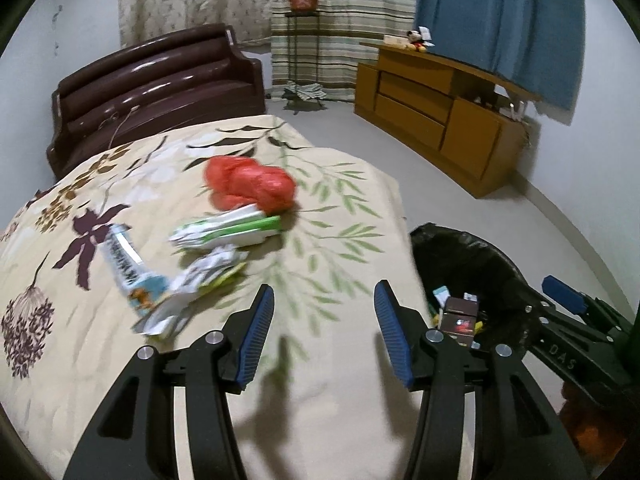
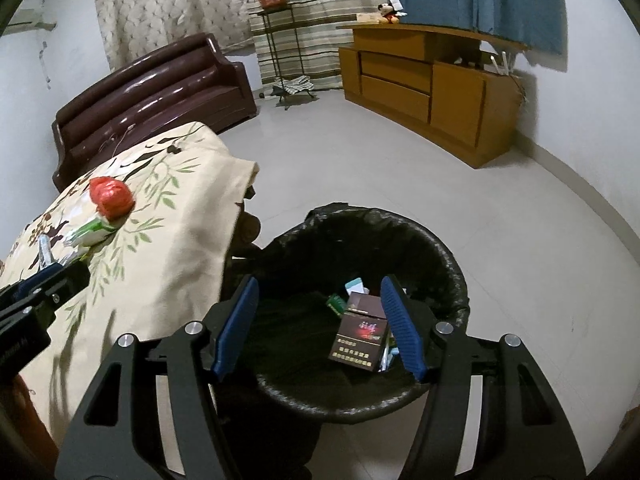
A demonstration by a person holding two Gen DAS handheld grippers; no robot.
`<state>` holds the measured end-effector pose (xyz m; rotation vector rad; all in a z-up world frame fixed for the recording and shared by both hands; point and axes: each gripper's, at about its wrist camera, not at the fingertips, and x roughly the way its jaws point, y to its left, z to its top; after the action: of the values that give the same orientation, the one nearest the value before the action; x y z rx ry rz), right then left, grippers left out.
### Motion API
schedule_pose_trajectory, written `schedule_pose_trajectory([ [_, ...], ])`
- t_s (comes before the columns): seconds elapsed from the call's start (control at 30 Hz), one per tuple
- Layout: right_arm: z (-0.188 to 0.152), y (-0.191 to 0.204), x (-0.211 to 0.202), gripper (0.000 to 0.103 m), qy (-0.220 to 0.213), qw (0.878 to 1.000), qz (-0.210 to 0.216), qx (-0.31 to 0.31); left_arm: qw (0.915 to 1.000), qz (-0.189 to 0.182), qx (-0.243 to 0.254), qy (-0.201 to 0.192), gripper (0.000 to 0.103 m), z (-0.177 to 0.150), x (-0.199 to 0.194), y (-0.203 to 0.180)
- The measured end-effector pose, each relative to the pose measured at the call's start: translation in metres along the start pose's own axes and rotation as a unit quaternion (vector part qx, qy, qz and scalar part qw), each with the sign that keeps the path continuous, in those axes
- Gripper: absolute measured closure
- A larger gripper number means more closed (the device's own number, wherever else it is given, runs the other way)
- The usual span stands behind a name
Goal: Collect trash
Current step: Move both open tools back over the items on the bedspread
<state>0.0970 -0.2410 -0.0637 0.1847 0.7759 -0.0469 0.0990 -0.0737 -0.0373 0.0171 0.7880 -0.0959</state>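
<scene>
On the floral bedspread point(image 1: 120, 208) lie a crumpled red plastic bag point(image 1: 250, 184), a green-and-white packet point(image 1: 228, 230) and torn wrappers point(image 1: 176, 292). My left gripper point(image 1: 324, 304) hovers open over the cloth, just short of the wrappers, with nothing between its fingers. A black-lined trash bin point(image 2: 436, 252) stands on the floor beside the table; inside lie a dark cigarette box point(image 2: 358, 334) and other scraps. My right gripper point(image 2: 318, 300) hangs open above the bin, empty. The right gripper point(image 1: 568, 296) shows in the left wrist view, and the left gripper point(image 2: 48, 280) in the right wrist view.
A dark brown sofa point(image 1: 160, 80) stands behind the table. A wooden cabinet point(image 2: 432, 92) lines the right wall, with a plush toy point(image 2: 388, 12) on top. A plant stand point(image 2: 276, 40) with a potted plant stands by the curtains. Pale floor tiles point(image 2: 440, 200) surround the bin.
</scene>
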Motion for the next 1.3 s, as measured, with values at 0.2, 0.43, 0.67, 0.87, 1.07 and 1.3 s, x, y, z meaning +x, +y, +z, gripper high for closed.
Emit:
schedule_pose_trajectory([
  [0.2, 0.002, 0.019, -0.006, 0.041, -0.001, 1.0, 0.008, -0.014, 0.9995, 0.019, -0.024, -0.002, 0.051, -0.006, -0.008, 0.032],
  [0.43, 0.003, 0.044, -0.008, 0.041, 0.001, 0.999, 0.014, -0.035, 0.9974, 0.042, -0.058, 0.004, 0.051, -0.014, -0.013, 0.075],
  [0.67, 0.002, 0.065, -0.009, 0.041, 0.005, 0.999, 0.027, -0.045, 0.9964, 0.048, -0.068, 0.016, 0.051, -0.016, -0.01, 0.098],
  [0.87, 0.002, 0.083, -0.008, 0.041, 0.011, 0.998, 0.041, -0.051, 0.9959, 0.05, -0.073, 0.017, 0.05, -0.016, -0.009, 0.11],
  [1.07, 0.001, 0.107, -0.003, 0.041, 0.021, 0.996, 0.055, -0.061, 0.9943, 0.057, -0.088, 0.017, 0.05, -0.017, -0.012, 0.13],
  [1.3, -0.001, 0.144, -0.001, 0.041, 0.03, 0.993, 0.076, -0.081, 0.9927, 0.057, -0.106, 0.015, 0.05, -0.01, -0.011, 0.148],
])
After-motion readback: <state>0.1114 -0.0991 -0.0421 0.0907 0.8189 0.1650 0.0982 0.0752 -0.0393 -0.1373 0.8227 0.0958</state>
